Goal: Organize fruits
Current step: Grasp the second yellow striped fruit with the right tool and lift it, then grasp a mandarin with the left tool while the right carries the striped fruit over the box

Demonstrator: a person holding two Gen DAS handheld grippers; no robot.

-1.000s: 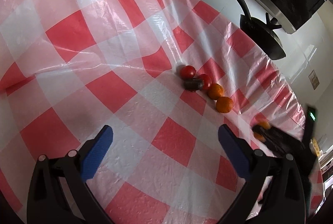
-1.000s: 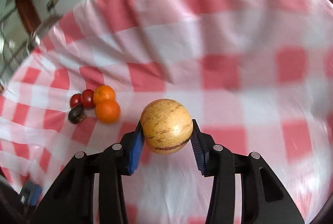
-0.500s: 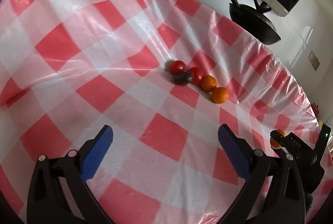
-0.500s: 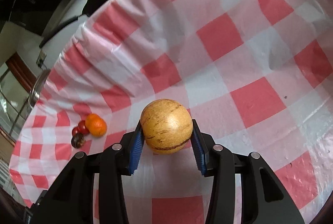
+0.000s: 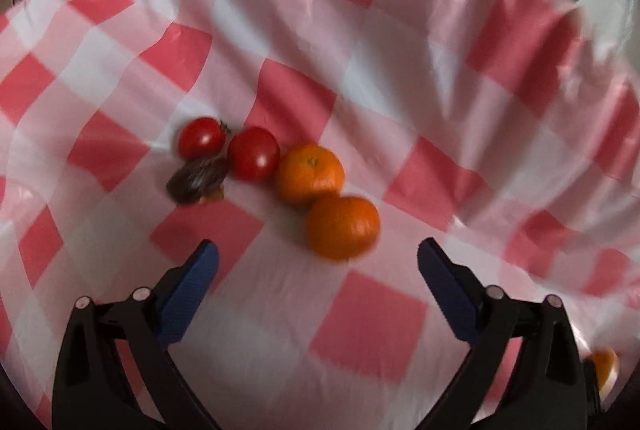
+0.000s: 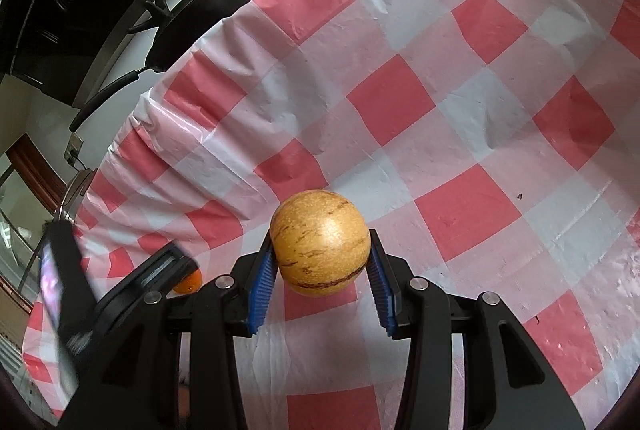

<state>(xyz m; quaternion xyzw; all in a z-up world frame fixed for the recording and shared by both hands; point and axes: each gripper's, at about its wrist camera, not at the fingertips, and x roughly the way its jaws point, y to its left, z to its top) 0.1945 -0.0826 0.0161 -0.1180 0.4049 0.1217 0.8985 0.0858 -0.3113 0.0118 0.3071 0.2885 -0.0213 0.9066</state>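
While the right gripper [image 6: 320, 272] clamps a streaked yellow fruit [image 6: 319, 243], the left gripper [image 5: 318, 262], narrowing though empty, tilts down toward two oranges [image 5: 342, 227].

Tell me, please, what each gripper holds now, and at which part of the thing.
The right gripper holds a yellow striped fruit by its two opposite sides. The left gripper holds nothing; its jaws have just been closing slightly, still empty.

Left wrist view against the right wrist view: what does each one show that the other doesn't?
Only the left wrist view shows two tomatoes, a dark fruit, two oranges and the open, empty left gripper.
Only the right wrist view shows the right gripper shut on a striped yellow fruit, plus a black pan.
Both share the checked tablecloth.
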